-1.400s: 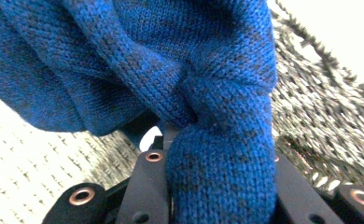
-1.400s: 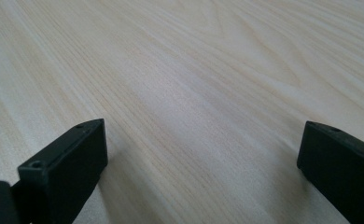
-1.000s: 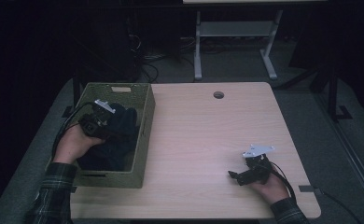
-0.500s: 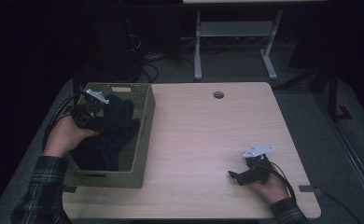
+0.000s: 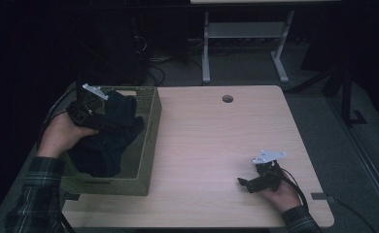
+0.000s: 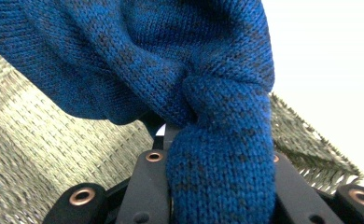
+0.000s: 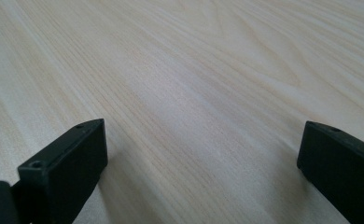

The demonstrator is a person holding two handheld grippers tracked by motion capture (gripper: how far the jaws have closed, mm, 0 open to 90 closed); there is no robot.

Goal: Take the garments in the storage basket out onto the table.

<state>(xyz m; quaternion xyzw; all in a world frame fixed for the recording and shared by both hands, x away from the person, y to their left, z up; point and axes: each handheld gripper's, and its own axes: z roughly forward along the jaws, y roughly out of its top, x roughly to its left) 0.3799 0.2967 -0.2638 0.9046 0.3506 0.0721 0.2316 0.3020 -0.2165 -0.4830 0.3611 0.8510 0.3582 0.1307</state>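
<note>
Pinching a fold of dark blue knitted garment (image 6: 217,154) between black fingers (image 6: 147,186), left gripper (image 5: 86,110) held above the rear left corner of the olive-green woven fabric basket (image 5: 151,141), presumably high enough for the cloth to clear the rim on the way out. Hanging from that grip, most of the knit (image 5: 111,138) draped down inside the basket, a lower portion apparently resting on its floor, so not yet free. Closed tight on the wool in the left gripper view, fingers nearly buried under the bulge of fabric, woven basket wall (image 6: 54,140) just behind. Resting idle near the front right of the pale wooden table (image 5: 212,145), right gripper (image 5: 248,183) with fingers (image 7: 68,163) spread wide and nothing between them, bare wood grain ahead (likely parked in wait, ready to take a corner of the garment once out). Hard to judge: what kind of garment, with sleeves or hems lost in the dim light of the high view; whether anything else lies beneath in the basket; the exact fingertip contact, hidden by the wool. Cut off at the lower edge, both plaid-sleeved forearms.
</note>
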